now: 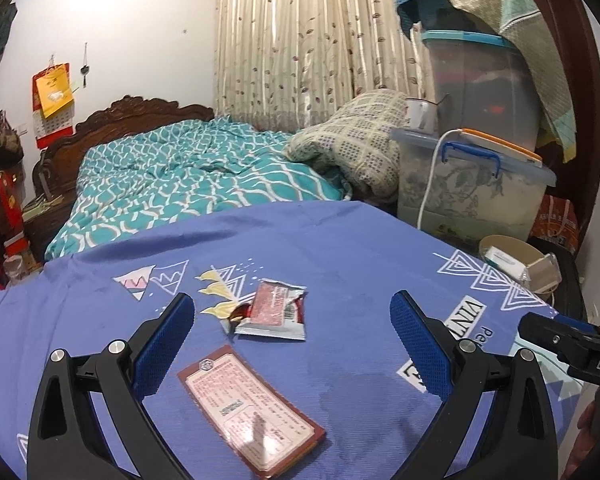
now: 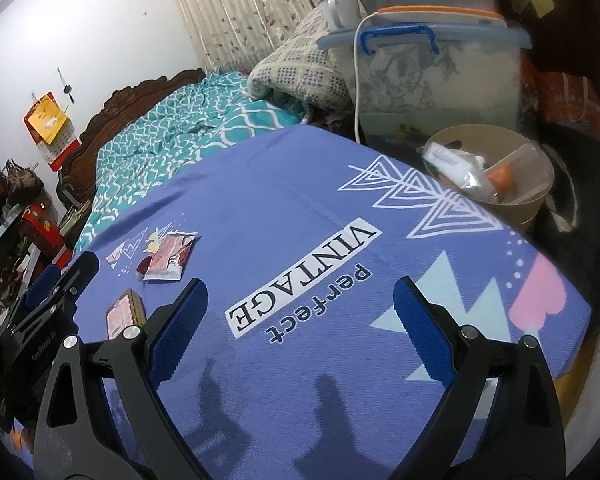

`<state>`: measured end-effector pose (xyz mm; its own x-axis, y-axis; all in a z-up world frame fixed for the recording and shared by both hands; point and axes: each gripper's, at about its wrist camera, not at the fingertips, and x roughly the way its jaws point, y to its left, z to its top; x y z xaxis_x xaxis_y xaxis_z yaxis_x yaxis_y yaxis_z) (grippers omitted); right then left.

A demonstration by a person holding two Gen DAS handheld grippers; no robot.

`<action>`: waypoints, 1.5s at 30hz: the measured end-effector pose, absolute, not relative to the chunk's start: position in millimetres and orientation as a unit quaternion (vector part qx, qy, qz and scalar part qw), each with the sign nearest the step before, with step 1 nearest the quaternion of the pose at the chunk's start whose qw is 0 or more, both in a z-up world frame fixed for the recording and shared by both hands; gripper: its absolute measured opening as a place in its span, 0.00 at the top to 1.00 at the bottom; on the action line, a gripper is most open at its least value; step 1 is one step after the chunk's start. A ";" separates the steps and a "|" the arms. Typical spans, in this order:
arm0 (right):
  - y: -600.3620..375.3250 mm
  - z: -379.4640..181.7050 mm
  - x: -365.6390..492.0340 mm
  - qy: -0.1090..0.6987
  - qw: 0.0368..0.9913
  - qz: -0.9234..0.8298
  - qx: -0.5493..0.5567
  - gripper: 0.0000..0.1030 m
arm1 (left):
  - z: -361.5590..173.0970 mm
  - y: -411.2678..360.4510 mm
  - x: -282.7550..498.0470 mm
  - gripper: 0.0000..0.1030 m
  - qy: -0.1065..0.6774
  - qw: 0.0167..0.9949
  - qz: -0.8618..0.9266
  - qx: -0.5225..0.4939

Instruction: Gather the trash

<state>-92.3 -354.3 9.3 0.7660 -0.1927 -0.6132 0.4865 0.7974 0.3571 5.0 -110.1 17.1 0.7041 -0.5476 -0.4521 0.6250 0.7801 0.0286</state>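
A torn red and silver snack wrapper (image 1: 274, 312) lies on the purple cloth (image 1: 340, 248). It shows far left in the right wrist view (image 2: 170, 256). A flat red and cream packet (image 1: 252, 408) lies nearer, between the fingers of my open, empty left gripper (image 1: 292, 344); it also shows in the right wrist view (image 2: 124, 314). My right gripper (image 2: 300, 328) is open and empty over the "VINTAGE perfect" print. A beige trash bin (image 2: 496, 172) holding wrappers stands past the cloth's right edge; it also shows in the left wrist view (image 1: 516, 256).
A bed with a teal quilt (image 1: 188, 172) lies behind. Clear storage boxes (image 1: 472, 188) with a white cable stand at the back right, beside a folded checked blanket (image 1: 352, 136). Cluttered shelves (image 2: 24, 236) are at the left. The right gripper's tip (image 1: 572, 344) shows in the left view.
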 end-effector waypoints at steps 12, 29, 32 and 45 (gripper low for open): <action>-343.7 3.9 -68.5 0.308 0.907 -0.143 0.250 0.09 | 13.6 -89.6 28.0 0.08 0.222 0.936 -0.259 0.088; -304.5 -10.5 -15.8 0.363 0.908 -0.026 0.207 0.20 | -5.9 -53.5 73.2 0.08 0.294 0.934 -0.191 0.073; -293.8 -17.3 -5.9 0.384 0.901 0.010 0.200 0.36 | -11.5 -47.2 83.9 0.08 0.321 0.926 -0.192 0.059; -230.9 -42.1 42.1 0.452 0.867 0.125 0.168 0.60 | -29.1 -31.5 110.3 0.08 0.399 0.886 -0.236 -0.009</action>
<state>42.1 -230.9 -42.1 0.5594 0.3685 -0.7425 -0.0644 0.9124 0.4043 110.3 -31.5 -29.1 0.5695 -0.4256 -0.7032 0.4110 0.8883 -0.2047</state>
